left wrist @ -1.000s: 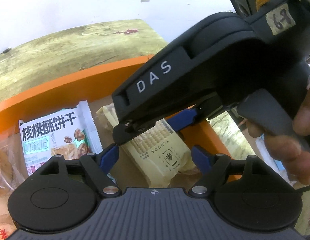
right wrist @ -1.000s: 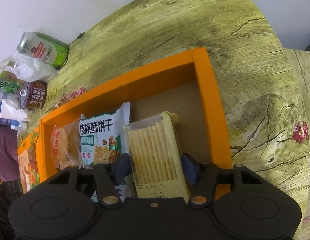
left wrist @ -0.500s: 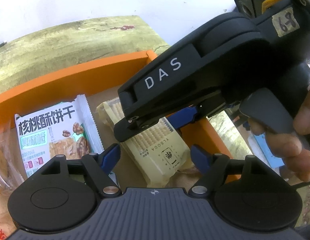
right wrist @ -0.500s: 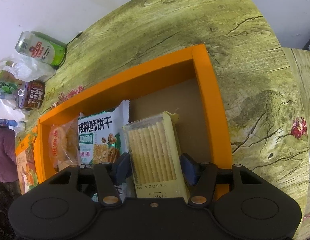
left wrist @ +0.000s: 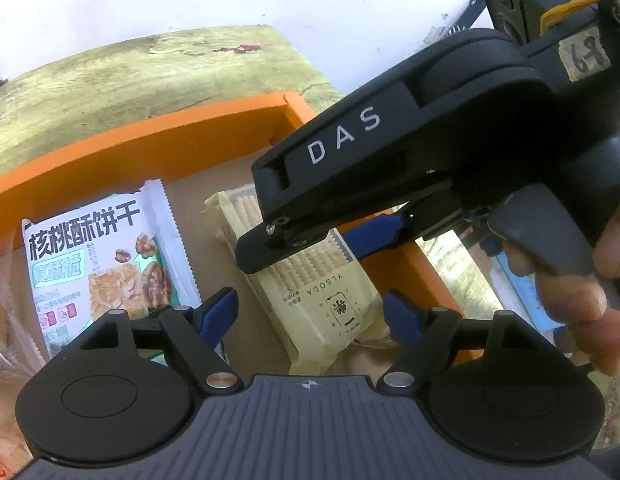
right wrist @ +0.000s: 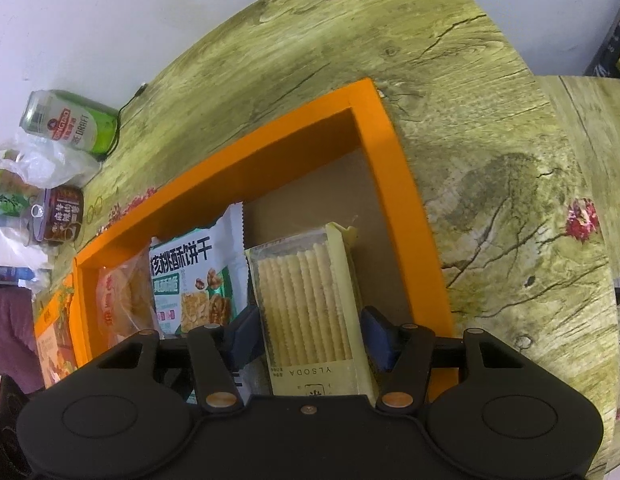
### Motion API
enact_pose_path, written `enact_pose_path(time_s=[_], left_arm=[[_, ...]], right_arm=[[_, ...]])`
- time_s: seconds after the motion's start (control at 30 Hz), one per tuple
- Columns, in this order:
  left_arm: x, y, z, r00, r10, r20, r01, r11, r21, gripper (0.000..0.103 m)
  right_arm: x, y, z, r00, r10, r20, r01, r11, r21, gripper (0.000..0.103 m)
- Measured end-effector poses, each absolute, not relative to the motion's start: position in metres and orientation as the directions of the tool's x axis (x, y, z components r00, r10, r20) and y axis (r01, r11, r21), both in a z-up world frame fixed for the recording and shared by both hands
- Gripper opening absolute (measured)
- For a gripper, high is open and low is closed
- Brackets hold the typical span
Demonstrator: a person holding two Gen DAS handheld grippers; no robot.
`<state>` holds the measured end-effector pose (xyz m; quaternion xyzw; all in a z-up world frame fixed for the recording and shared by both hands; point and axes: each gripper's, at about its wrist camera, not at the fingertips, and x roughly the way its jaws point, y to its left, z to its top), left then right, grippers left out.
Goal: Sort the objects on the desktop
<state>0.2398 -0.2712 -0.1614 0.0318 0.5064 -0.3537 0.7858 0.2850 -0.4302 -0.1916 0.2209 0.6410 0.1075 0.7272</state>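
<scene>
Glossy plastic cracker wrapper (right wrist: 310, 304), wood-grain table (right wrist: 490, 184)

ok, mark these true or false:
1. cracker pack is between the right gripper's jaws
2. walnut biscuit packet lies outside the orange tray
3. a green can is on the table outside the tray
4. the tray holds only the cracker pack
1. True. The cracker pack sits between the jaws of the right gripper, over the tray.
2. False. The walnut biscuit packet lies inside the orange tray, right beside the cracker pack.
3. True. The green can is on the table, beyond the tray's far wall.
4. False. The tray also holds the walnut biscuit packet and a clear-wrapped pastry.
</scene>
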Motion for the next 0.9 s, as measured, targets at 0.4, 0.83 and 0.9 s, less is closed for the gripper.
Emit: enact_pose_path(time_s=[0.4,0.83,0.9], left_arm=[[0.234,-0.271,-0.155,0.250,-0.519,-0.817,0.599,0.746,-0.290,0.081],[0.234,-0.275,-0.156,0.240,-0.538,-0.808,0.605,0.734,-0.309,0.081],[0.233,-0.278,-0.157,0.237,-0.540,-0.808,0.610,0.730,-0.309,0.081]], right_arm=[[0.277,-0.431,-0.188,0.180,0.441,-0.879,0.117,0.878,0.465,0.055],[0.276,-0.431,-0.185,0.179,0.448,-0.876,0.098,0.878,0.468,0.055],[0.276,-0.430,-0.185,0.176,0.449,-0.876,0.094,0.878,0.469,0.055]])
